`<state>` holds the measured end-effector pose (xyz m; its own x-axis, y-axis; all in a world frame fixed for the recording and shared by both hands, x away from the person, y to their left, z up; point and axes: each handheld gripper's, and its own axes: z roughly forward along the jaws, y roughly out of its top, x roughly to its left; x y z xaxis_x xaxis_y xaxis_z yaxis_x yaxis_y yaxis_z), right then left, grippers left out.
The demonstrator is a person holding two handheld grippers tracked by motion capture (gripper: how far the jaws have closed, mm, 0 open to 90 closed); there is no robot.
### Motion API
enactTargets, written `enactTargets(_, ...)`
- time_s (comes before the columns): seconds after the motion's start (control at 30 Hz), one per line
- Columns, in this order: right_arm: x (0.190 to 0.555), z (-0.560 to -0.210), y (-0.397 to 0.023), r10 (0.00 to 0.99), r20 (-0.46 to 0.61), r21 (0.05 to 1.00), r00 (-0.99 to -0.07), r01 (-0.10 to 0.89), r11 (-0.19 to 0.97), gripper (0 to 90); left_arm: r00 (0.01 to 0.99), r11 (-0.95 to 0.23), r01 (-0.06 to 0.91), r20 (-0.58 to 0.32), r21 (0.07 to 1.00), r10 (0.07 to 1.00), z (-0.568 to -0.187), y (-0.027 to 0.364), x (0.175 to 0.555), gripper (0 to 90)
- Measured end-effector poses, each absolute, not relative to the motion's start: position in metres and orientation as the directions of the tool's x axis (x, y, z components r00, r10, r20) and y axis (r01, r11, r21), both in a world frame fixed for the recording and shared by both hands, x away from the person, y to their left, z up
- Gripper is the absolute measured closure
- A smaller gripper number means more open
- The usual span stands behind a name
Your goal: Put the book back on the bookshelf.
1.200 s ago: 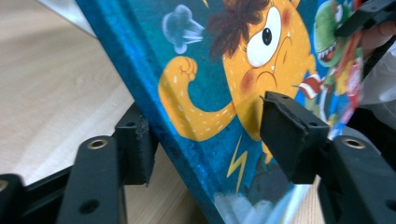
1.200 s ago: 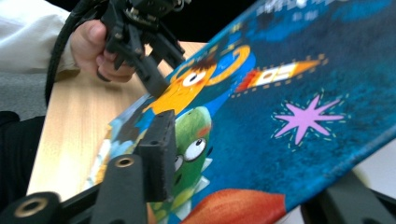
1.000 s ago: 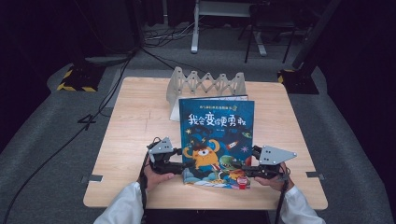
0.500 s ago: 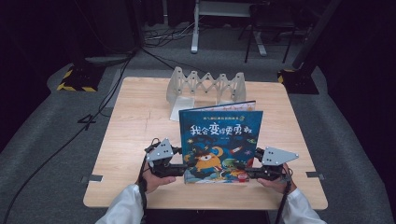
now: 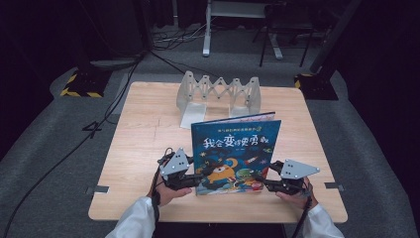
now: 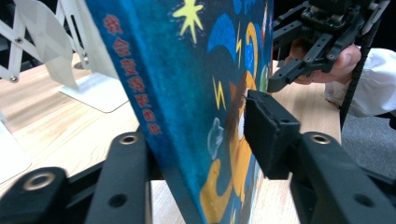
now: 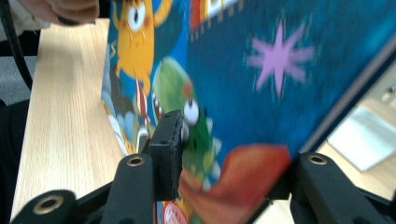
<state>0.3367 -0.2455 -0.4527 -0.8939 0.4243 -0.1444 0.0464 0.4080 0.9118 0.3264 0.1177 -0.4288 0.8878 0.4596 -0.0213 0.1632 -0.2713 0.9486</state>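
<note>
Book: picture book (image 5: 235, 151) upright, tilted back, rack (image 5: 218, 92) behind.
Left gripper (image 5: 194, 179): just closing, clamped on spine edge.
Right gripper (image 5: 262, 180): just closing, clamped opposite edge.

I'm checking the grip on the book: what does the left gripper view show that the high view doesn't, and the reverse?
Left gripper view: its pad pressed on the book's cover, spine between the jaws. High view: the whole table, the white folding rack, both hands. Both: the blue picture book upright, the right gripper at its far edge.
</note>
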Motion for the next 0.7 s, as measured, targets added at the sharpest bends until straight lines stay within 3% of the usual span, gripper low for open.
enactTargets(0.4, 0.331, -0.453, -0.260, 0.468, -0.148, 0.913, -0.871, 0.061, 0.404, 57.8, 0.920, -0.275, 0.105, 0.012, 0.956, 0.392, -0.428, 0.110, 0.318, 70.0)
enactTargets(0.7, 0.337, -0.450, -0.271, 0.524, -0.130, 0.925, -0.842, 0.088, 0.370, 51.6, 0.927, -0.290, 0.044, 0.069, 0.956, 0.368, -0.422, 0.097, 0.313, 78.0)
